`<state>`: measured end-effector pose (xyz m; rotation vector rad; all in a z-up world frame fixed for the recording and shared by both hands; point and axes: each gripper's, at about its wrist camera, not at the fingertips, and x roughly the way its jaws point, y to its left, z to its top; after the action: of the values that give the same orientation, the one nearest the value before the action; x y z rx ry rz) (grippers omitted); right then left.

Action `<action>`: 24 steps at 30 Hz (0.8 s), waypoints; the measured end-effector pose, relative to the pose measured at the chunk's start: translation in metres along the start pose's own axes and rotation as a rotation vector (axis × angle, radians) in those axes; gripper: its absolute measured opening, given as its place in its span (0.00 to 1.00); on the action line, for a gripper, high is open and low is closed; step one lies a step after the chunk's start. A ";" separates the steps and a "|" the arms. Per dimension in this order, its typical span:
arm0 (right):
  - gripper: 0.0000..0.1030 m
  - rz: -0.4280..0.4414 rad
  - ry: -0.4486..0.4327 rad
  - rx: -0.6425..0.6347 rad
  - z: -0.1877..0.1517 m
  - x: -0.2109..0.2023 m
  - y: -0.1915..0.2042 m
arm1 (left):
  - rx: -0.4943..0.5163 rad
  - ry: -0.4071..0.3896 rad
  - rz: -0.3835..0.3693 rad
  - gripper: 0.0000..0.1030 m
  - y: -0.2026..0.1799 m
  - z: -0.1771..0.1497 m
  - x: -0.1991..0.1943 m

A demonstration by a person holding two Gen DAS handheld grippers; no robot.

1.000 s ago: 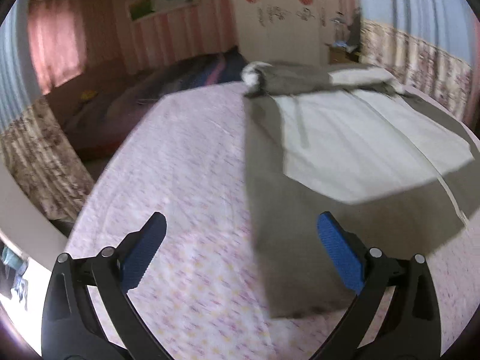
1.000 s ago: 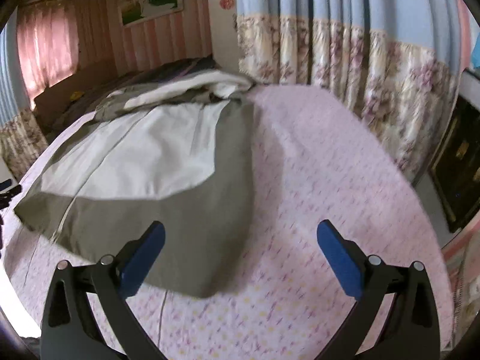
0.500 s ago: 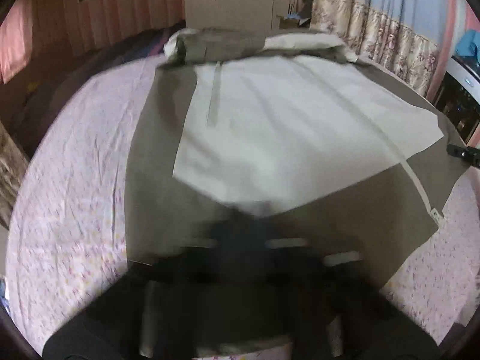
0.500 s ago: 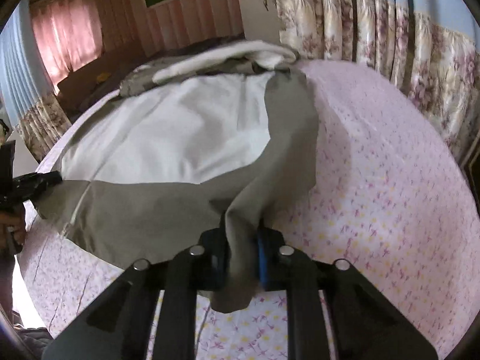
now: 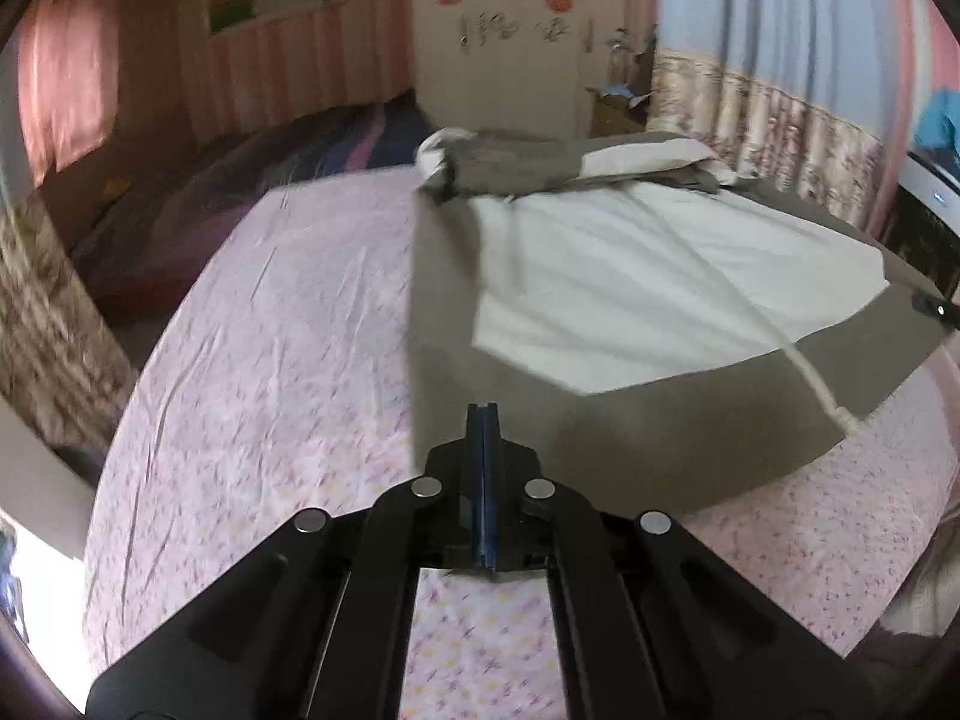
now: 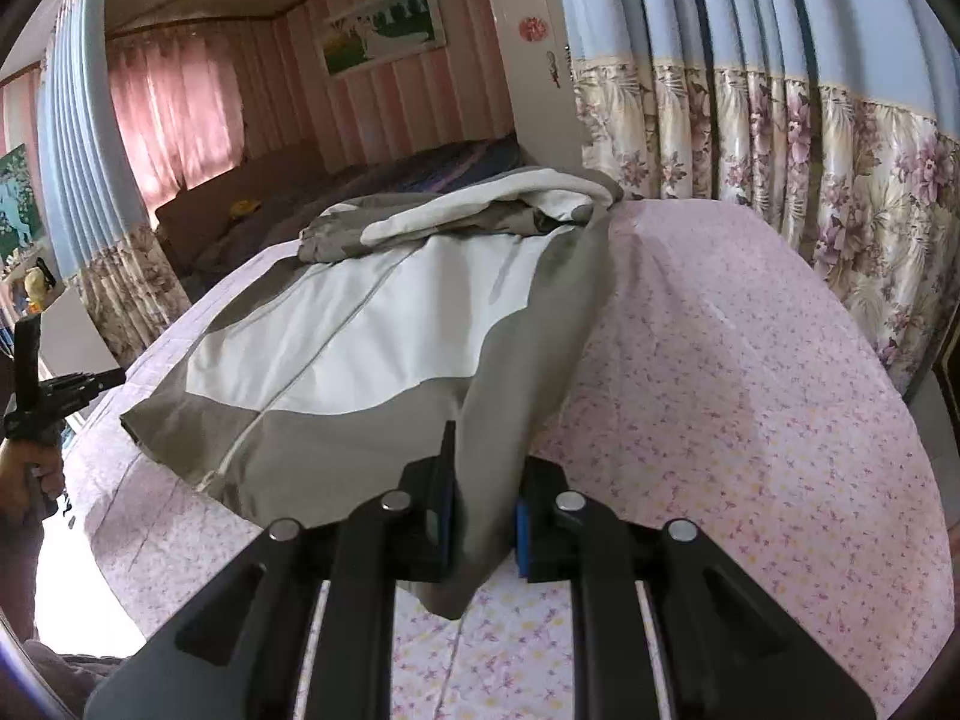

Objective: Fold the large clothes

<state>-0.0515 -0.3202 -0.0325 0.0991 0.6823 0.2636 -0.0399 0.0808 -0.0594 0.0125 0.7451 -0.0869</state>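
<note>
A pink flower-print bedsheet (image 5: 252, 324) is covering the bed, with blue and floral curtains (image 6: 780, 120) hanging behind it and a pink striped wall at the far end. A large grey-and-white jacket (image 5: 630, 276) is lying spread across the sheet, its collar end bunching up at the far side.

The left gripper (image 5: 483, 420) is sitting with its blue pads pressed flat together at the jacket's near left corner; the grey hem is lying just ahead and to the right of the tips, and whether any cloth is caught between them cannot be told.

The right gripper (image 6: 483, 516) is clamping a fold of the jacket's (image 6: 372, 324) grey edge, the fabric rising between its two blue pads and draping down below them toward the sheet. The rest of the garment is stretching away ahead and to the left of this claw. Far to its left, the other gripper is showing in a hand (image 6: 30, 474) beside the bed's edge.
</note>
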 end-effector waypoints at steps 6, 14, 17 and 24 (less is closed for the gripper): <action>0.14 -0.013 -0.009 0.008 0.002 0.002 0.000 | -0.059 0.062 0.032 0.67 0.005 -0.011 0.025; 0.15 -0.011 -0.005 0.018 0.001 0.004 -0.004 | -0.066 0.122 -0.019 0.48 -0.017 -0.018 0.060; 0.15 -0.007 -0.009 0.033 -0.002 0.004 -0.005 | 0.029 0.100 -0.049 0.04 -0.040 -0.016 0.058; 0.14 0.011 -0.069 0.044 -0.003 -0.019 -0.007 | 0.036 -0.082 -0.027 0.04 -0.039 -0.002 -0.003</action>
<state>-0.0662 -0.3319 -0.0248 0.1535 0.6194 0.2552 -0.0467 0.0421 -0.0580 0.0330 0.6613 -0.1263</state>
